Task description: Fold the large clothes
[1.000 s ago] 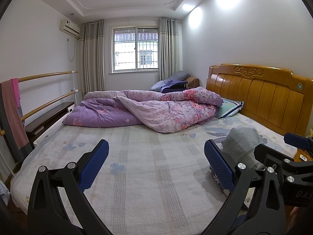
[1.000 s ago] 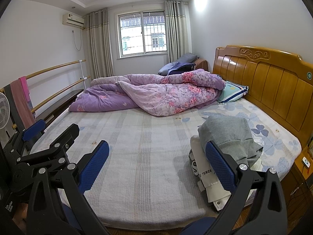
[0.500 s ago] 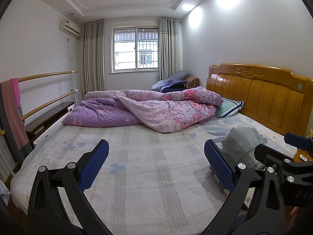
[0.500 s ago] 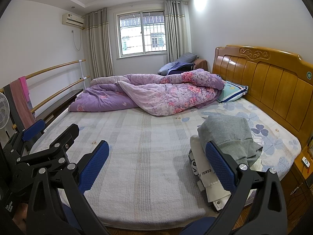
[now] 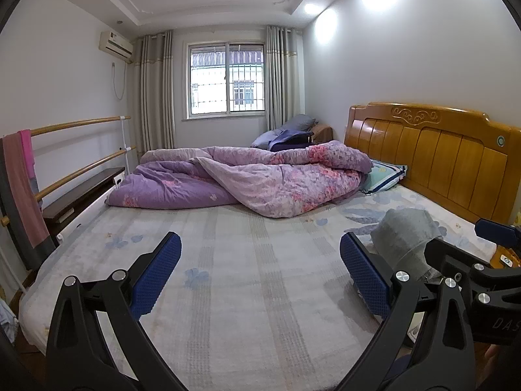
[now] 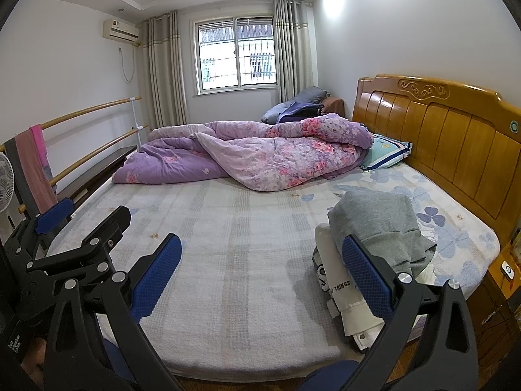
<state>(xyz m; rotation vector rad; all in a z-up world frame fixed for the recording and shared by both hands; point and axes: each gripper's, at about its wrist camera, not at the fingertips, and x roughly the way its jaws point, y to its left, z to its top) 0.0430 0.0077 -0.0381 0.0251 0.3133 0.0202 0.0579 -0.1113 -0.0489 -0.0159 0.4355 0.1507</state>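
Tools: two, the left tool (image 5: 259, 270) and the right tool (image 6: 260, 273), each with its two blue pads spread wide and nothing between them
Beds: one bed (image 6: 247, 260)
Headboards: one wooden headboard (image 6: 456, 143)
Quilts: one purple floral quilt (image 6: 260, 156), bunched at the far side of the bed
Folded clothes in the stack: at least two, a grey garment (image 6: 381, 224) on top of a white garment (image 6: 345, 293); whether more lie beneath cannot be told
Striped pillows: one pillow (image 6: 387, 153)
Windows: one window (image 6: 237, 55)
Curtains: two
Air conditioners: one air conditioner (image 6: 119, 30)
Wooden rails: two
Fans: one fan (image 6: 6, 179)
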